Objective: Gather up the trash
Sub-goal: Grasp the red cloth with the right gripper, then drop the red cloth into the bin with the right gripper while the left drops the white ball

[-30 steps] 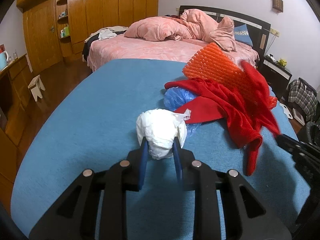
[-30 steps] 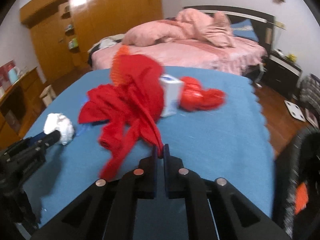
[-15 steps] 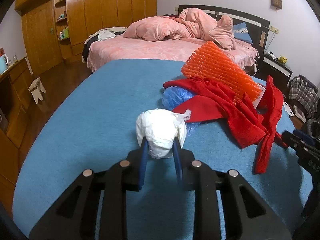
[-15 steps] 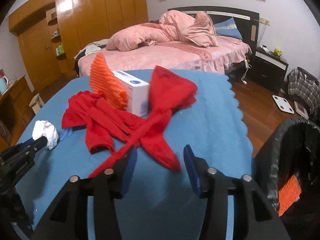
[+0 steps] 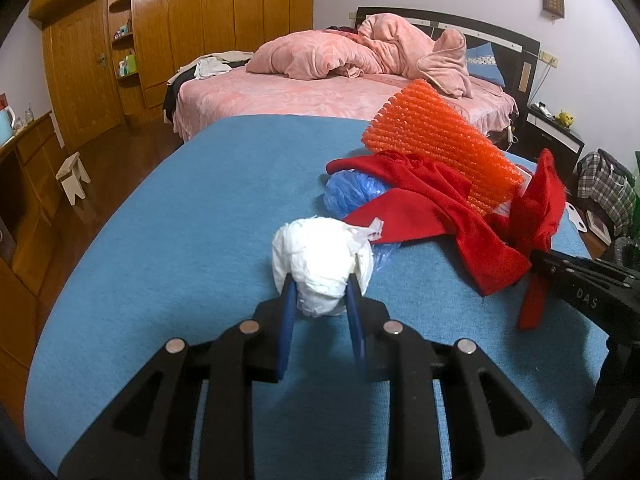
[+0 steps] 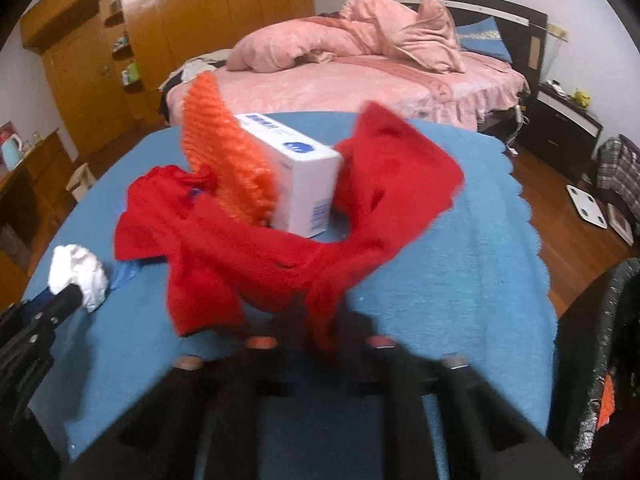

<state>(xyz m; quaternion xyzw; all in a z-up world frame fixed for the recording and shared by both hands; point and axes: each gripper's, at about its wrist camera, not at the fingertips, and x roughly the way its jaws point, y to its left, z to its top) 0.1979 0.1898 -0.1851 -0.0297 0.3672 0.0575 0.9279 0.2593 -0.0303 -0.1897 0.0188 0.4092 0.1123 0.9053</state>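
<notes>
My left gripper [image 5: 320,285] is shut on a white crumpled wad [image 5: 320,254] low over the blue table [image 5: 200,208]. Past it lie a blue plastic bag [image 5: 352,192], a red cloth [image 5: 432,200] and orange bubble wrap [image 5: 436,144]. My right gripper [image 6: 320,330], blurred, is shut on a strand of the red cloth [image 6: 256,248]. That cloth drapes around a white box [image 6: 300,172] beside the orange bubble wrap [image 6: 216,140]. The right gripper [image 5: 538,258] also shows at the cloth's right end. The white wad [image 6: 78,270] and the left gripper [image 6: 66,294] sit at the left.
A black trash bag [image 6: 600,340] stands open at the table's right edge, with something orange inside. Beyond the table are a pink bed [image 5: 320,92], wooden wardrobes [image 5: 180,28], a small stool [image 5: 74,172] and a nightstand [image 6: 568,132].
The right gripper opened wide, moved in toward the cloth pile, and closed on a strand of the red cloth. The cloth now lies lower around the box. The left gripper held still.
</notes>
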